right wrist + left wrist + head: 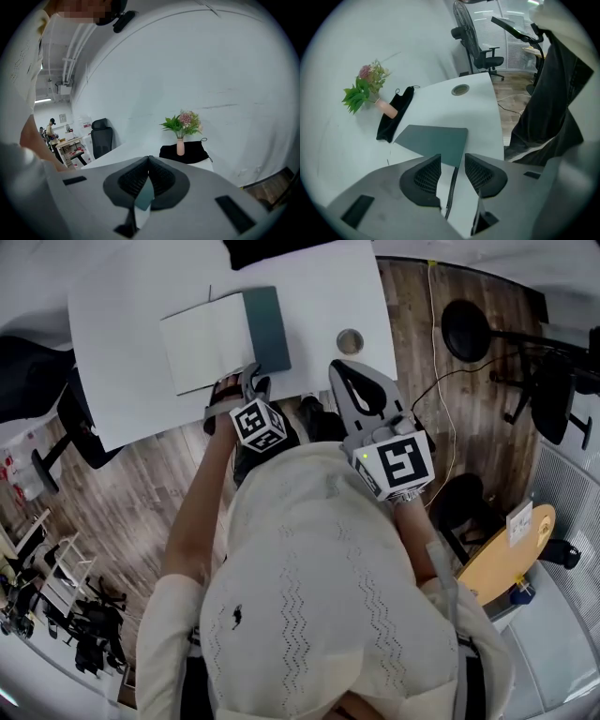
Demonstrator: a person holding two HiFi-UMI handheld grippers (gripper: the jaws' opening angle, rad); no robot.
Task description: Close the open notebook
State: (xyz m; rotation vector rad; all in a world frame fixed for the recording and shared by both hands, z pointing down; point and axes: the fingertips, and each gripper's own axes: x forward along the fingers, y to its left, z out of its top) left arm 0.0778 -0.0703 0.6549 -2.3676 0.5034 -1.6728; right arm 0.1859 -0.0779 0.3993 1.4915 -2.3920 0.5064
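The notebook lies open on the white table, its white pages to the left and its dark green cover flat to the right. My left gripper hangs at the notebook's near edge, pointing steeply down. In the left gripper view it stands open over the green cover, with only a thin dark strip of the notebook running below the gap and nothing pressed by the pads. My right gripper is shut and holds nothing; it hovers over the table's near right part.
A round cable grommet sits in the table right of the notebook. A pink vase of flowers and a black cloth are at the table's far side against the wall. A fan stand and a cable are on the floor to the right.
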